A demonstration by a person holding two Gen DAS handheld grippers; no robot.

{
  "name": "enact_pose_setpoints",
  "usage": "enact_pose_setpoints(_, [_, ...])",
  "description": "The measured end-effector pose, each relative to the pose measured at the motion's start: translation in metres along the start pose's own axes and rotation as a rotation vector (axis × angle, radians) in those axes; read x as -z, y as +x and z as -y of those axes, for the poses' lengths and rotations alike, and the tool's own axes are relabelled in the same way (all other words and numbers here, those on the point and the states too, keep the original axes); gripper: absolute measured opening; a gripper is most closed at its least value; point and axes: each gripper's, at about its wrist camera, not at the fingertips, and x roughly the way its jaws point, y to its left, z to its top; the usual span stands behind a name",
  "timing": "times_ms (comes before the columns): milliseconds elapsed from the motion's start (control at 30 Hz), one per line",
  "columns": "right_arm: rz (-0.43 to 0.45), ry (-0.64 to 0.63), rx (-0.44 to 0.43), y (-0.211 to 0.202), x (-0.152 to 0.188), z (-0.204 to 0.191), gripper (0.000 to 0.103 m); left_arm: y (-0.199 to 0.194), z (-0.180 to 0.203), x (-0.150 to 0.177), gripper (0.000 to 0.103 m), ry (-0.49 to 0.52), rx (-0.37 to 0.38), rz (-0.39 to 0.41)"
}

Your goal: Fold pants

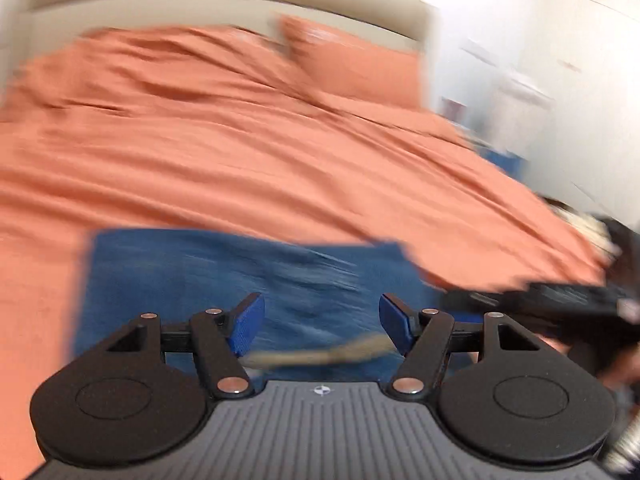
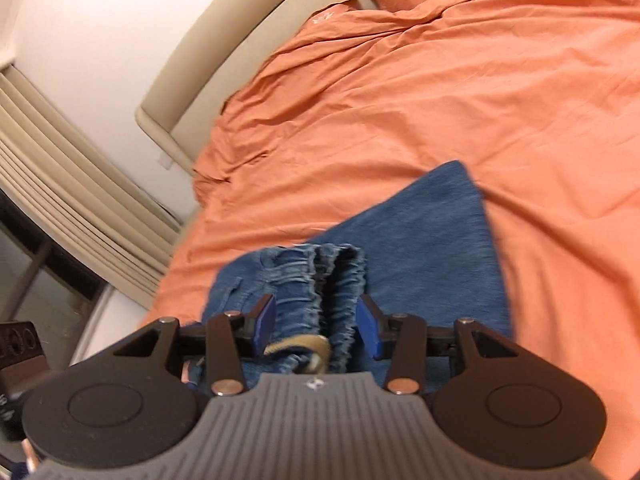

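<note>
Right wrist view shows the blue jeans (image 2: 420, 248) lying at 6 o'clock on the orange duvet (image 2: 460, 100), elastic waistband (image 2: 316, 280) bunched between the right gripper (image 2: 316, 320), whose parted jaws flank it without clearly pinching. The left gripper (image 1: 322, 320) hovers wide open, empty. Folding seems partly done; motion blur hides the layers.
</note>
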Motion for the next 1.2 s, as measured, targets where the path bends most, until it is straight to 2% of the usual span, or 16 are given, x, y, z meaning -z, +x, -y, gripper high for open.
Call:
enact_pose_setpoints(67, [-0.004,0.010,-0.003,0.011,-0.002,-0.002,0.046,0.001,-0.027,0.000,0.073,-0.044,-0.120,0.029])
enact_pose_setpoints(167, [-0.030,0.058,-0.033,0.029,-0.007,-0.003,0.048,0.004,-0.067,0.000,0.068,-0.130,-0.222,0.038])
enact_pose_setpoints(233, [-0.057,0.084,-0.038,0.045,-0.012,-0.002,0.050,0.005,-0.091,-0.004,0.068,-0.198,-0.227,0.055])
enact_pose_setpoints(333, [-0.111,0.100,0.006,0.073,-0.024,0.001,0.052,0.004,-0.122,-0.009,0.068,-0.311,-0.227,0.094])
enact_pose_setpoints(433, [-0.147,0.119,0.035,0.097,-0.029,0.008,0.052,0.011,-0.141,-0.010,0.068,-0.359,-0.235,0.109])
enact_pose_setpoints(500, [-0.167,0.160,0.015,0.111,-0.029,0.015,0.051,0.012,-0.148,-0.008,0.068,-0.375,-0.234,0.105])
enact_pose_setpoints(600, [-0.176,0.241,-0.040,0.121,-0.026,0.025,0.037,0.016,-0.158,-0.006,0.066,-0.426,-0.204,0.101])
enact_pose_setpoints(633, [-0.183,0.276,-0.053,0.124,-0.025,0.027,0.026,0.018,-0.160,-0.006,0.062,-0.437,-0.192,0.098])
enact_pose_setpoints(700, [-0.184,0.297,-0.042,0.123,-0.025,0.024,0.020,0.017,-0.162,-0.007,0.060,-0.437,-0.181,0.108])
enact_pose_setpoints(767, [-0.168,0.197,-0.010,0.113,-0.030,0.000,0.014,0.014,-0.160,-0.008,0.057,-0.410,-0.185,0.114])
enact_pose_setpoints(867, [-0.142,-0.019,0.034,0.098,-0.044,-0.058,0.013,0.012,-0.154,-0.007,0.046,-0.381,-0.182,0.110])
enact_pose_setpoints(933, [-0.129,-0.123,0.054,0.088,-0.056,-0.094,0.012,0.008,-0.151,-0.008,0.033,-0.373,-0.149,0.111])
enact_pose_setpoints(1100, [-0.069,-0.297,0.092,0.057,-0.082,-0.159,0.012,-0.006,-0.135,-0.010,0.033,-0.290,-0.114,0.153])
enact_pose_setpoints(1200, [-0.021,-0.302,0.171,0.040,-0.100,-0.160,0.011,-0.009,-0.126,-0.008,0.033,-0.250,-0.099,0.160])
